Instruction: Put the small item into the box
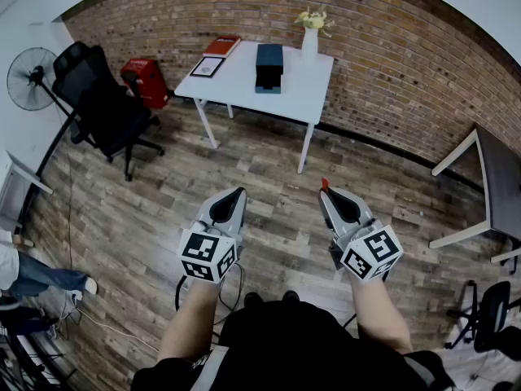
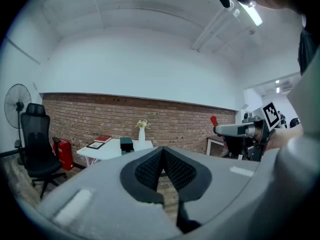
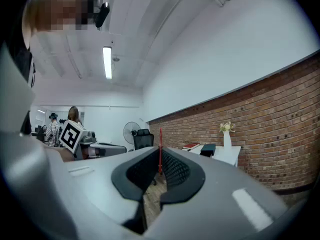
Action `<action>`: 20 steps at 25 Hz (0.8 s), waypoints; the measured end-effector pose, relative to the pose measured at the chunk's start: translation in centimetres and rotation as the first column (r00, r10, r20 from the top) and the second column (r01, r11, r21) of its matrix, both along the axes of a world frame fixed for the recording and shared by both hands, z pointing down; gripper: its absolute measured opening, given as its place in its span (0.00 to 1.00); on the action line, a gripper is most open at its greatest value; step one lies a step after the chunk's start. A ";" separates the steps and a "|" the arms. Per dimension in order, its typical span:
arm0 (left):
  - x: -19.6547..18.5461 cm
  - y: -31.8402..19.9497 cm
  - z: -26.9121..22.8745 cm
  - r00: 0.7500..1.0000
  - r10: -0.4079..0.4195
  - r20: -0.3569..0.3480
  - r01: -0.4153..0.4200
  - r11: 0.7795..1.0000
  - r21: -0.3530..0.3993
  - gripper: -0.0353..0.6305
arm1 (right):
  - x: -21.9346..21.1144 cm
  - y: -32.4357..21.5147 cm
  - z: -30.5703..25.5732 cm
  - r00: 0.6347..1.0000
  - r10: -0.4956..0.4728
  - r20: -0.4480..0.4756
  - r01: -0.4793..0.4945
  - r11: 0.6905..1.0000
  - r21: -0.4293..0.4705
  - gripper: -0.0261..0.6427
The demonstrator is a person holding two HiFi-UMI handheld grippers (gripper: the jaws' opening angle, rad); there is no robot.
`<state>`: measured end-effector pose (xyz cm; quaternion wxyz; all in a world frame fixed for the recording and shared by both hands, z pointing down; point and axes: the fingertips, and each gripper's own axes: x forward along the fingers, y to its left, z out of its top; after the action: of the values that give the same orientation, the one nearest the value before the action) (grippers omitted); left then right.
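Note:
A thin small red item (image 1: 325, 183) sticks out of the tips of my right gripper (image 1: 326, 192), which is shut on it; in the right gripper view the red item (image 3: 160, 149) stands upright between the pads. My left gripper (image 1: 238, 194) is shut with nothing in it, its pads meeting at the tip (image 2: 162, 153). Both grippers hang over the wooden floor, well short of the white table (image 1: 293, 96). A dark teal box (image 1: 269, 66) lies on that table, also visible as the box (image 2: 126, 144) and the box (image 3: 207, 149) in the gripper views.
On the table stand a white vase with flowers (image 1: 311, 35), a framed picture (image 1: 208, 66) and a red book (image 1: 222, 45). A black office chair (image 1: 102, 100), a fan (image 1: 32, 78) and a red case (image 1: 146, 81) are at the left. Another desk (image 1: 496, 186) is at the right.

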<state>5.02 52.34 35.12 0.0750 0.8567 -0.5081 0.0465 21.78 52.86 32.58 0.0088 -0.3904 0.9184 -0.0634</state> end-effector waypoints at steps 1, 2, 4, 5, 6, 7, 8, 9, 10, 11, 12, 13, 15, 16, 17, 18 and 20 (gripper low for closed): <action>0.2 0.0 0.1 1.000 -0.002 0.001 0.002 1.000 -0.002 0.06 | 0.2 -0.1 -0.1 1.000 0.000 0.010 0.000 1.000 -0.003 0.06; 0.4 -0.1 0.1 1.000 -0.004 0.001 0.004 1.000 -0.003 0.06 | 0.4 -0.1 -0.2 1.000 0.001 0.018 -0.001 1.000 -0.006 0.06; 0.6 -0.2 0.2 1.000 -0.008 0.004 0.008 1.000 -0.003 0.06 | 0.7 -0.2 -0.2 1.000 0.002 0.029 -0.002 1.000 -0.010 0.06; 0.7 -0.2 0.3 1.000 -0.010 0.005 0.010 1.000 -0.003 0.06 | 0.8 -0.3 -0.1 1.000 0.002 0.031 -0.001 1.000 -0.012 0.06; 0.8 -0.2 0.3 1.000 -0.011 0.005 0.011 1.000 -0.003 0.06 | 0.9 -0.3 0.0 1.000 0.000 0.031 0.000 1.000 -0.013 0.06; 1.0 -0.3 0.4 1.000 -0.011 0.005 0.011 1.000 -0.003 0.06 | 1.1 -0.3 0.1 1.000 -0.002 0.031 0.003 1.000 -0.015 0.06; 1.2 -0.3 0.5 1.000 -0.009 0.004 0.009 1.000 -0.004 0.06 | 1.3 -0.3 0.2 0.999 -0.006 0.034 0.007 1.000 -0.017 0.06; 1.6 -0.2 0.6 1.000 -0.008 0.006 0.008 1.000 -0.006 0.06 | 1.6 -0.2 0.2 0.999 -0.012 0.042 0.013 1.000 -0.021 0.06; 1.9 -0.2 0.8 1.000 -0.008 0.010 0.008 1.000 -0.008 0.06 | 1.9 -0.2 0.3 0.998 -0.019 0.056 0.020 0.999 -0.026 0.06; 2.3 -0.2 1.0 1.000 -0.009 0.015 0.009 1.000 -0.010 0.06 | 2.2 -0.1 0.3 0.997 -0.027 0.073 0.029 0.999 -0.032 0.06; 2.5 -0.2 1.2 1.000 -0.012 0.020 0.012 1.000 -0.012 0.06 | 2.5 -0.1 0.3 0.995 -0.035 0.090 0.038 0.999 -0.039 0.06; 2.8 -0.2 1.3 1.000 -0.017 0.022 0.017 1.000 -0.014 0.06 | 2.9 -0.1 0.4 0.994 -0.041 0.103 0.046 0.998 -0.045 0.06; 3.2 0.0 1.6 0.999 -0.030 0.023 0.030 0.999 -0.017 0.06 | 3.8 -0.2 0.6 0.993 -0.046 0.111 0.052 0.997 -0.051 0.06; 3.5 0.1 1.7 0.999 -0.034 0.025 0.035 0.999 -0.019 0.06 | 4.3 -0.2 0.7 0.993 -0.046 0.110 0.052 0.997 -0.052 0.06; 3.8 0.3 1.8 0.999 -0.036 0.028 0.036 0.999 -0.022 0.06 | 4.8 -0.1 0.9 0.993 -0.044 0.107 0.050 0.997 -0.051 0.06; 4.2 0.5 1.9 0.999 -0.035 0.031 0.036 0.999 -0.024 0.06 | 5.2 -0.1 1.0 0.994 -0.043 0.104 0.048 0.998 -0.049 0.06; 4.8 0.4 2.0 0.999 -0.035 0.034 0.036 0.999 -0.026 0.06 | 5.9 -0.2 1.2 0.994 -0.041 0.099 0.046 0.998 -0.045 0.06</action>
<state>9.80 52.71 37.10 0.0789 0.8455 -0.5239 0.0662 27.63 52.70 33.78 0.0435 -0.3668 0.9234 -0.1044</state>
